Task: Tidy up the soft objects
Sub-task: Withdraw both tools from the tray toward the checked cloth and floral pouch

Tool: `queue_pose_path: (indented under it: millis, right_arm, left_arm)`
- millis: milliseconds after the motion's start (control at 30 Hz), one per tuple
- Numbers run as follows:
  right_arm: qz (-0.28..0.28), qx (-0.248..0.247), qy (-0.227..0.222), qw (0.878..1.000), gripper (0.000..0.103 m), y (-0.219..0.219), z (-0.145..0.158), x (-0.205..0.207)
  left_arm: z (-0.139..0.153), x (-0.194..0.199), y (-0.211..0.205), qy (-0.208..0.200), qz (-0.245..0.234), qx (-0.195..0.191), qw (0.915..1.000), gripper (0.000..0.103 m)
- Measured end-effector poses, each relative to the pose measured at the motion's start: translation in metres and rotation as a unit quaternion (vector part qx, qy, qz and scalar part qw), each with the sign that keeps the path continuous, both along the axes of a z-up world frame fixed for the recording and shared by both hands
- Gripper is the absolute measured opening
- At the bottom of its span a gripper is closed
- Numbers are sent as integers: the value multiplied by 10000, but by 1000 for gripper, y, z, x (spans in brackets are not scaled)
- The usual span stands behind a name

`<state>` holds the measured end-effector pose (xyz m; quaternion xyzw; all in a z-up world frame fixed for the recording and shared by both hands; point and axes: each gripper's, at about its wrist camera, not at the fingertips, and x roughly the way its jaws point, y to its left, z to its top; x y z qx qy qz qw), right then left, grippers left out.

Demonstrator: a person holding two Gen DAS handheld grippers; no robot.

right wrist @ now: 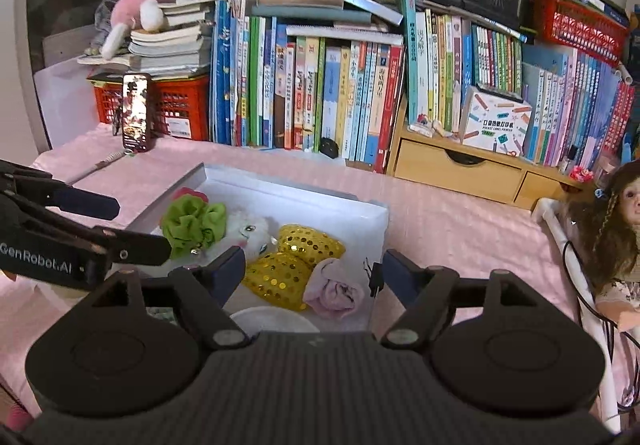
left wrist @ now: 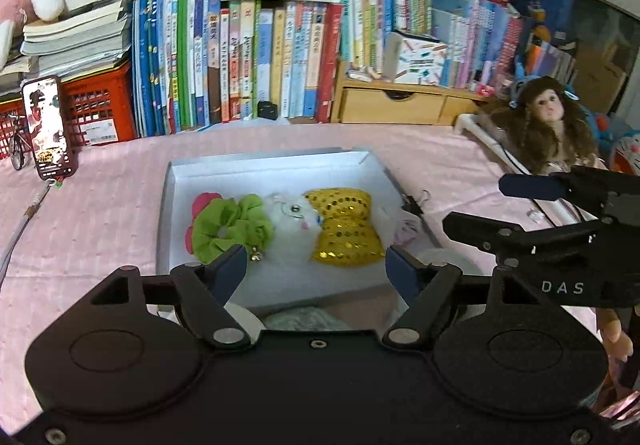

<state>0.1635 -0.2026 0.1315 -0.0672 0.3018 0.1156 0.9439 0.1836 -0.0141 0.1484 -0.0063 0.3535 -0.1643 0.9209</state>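
Observation:
A shallow white box [left wrist: 272,165] [right wrist: 288,193] lies on the pink tablecloth. In it, side by side, are a green scrunchie [left wrist: 232,225] [right wrist: 192,221], a white fluffy toy [left wrist: 290,221] [right wrist: 250,231] and a yellow sequined bow [left wrist: 344,221] [right wrist: 296,261]. A pale pink rolled cloth [right wrist: 334,291] rests at the box's near right corner. My left gripper [left wrist: 316,265] [right wrist: 140,225] hangs open above the box's near edge, nothing between its fingers. My right gripper [right wrist: 316,269] [left wrist: 500,205] is also open and empty, just right of the left one.
A row of upright books [left wrist: 256,61] lines the back, with a red crate [left wrist: 100,105] and a lit phone [left wrist: 48,125] on the left. A wooden drawer unit [right wrist: 460,169] and a long-haired doll [left wrist: 548,125] stand on the right. A black binder clip [left wrist: 414,203] lies beside the box.

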Motion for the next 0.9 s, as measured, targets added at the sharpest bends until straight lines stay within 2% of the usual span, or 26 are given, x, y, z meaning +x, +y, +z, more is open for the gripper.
queue_pose_path:
  millis: [500,667,900]
  right_arm:
    - [74,38,-204,9998,86,-3,0,-44]
    - [40,13,-237,9997,86,-5,-8,-54]
    - [-110,44,-246,9996,86,-11,-28,-70]
  left_arm:
    - [-11,-58,-5,-362,-185,-8,9992,78]
    - [-21,-69,-4,-411,-144,-40,9990,79]
    - [-36,-90,-6,-712,-19,63,9974,81]
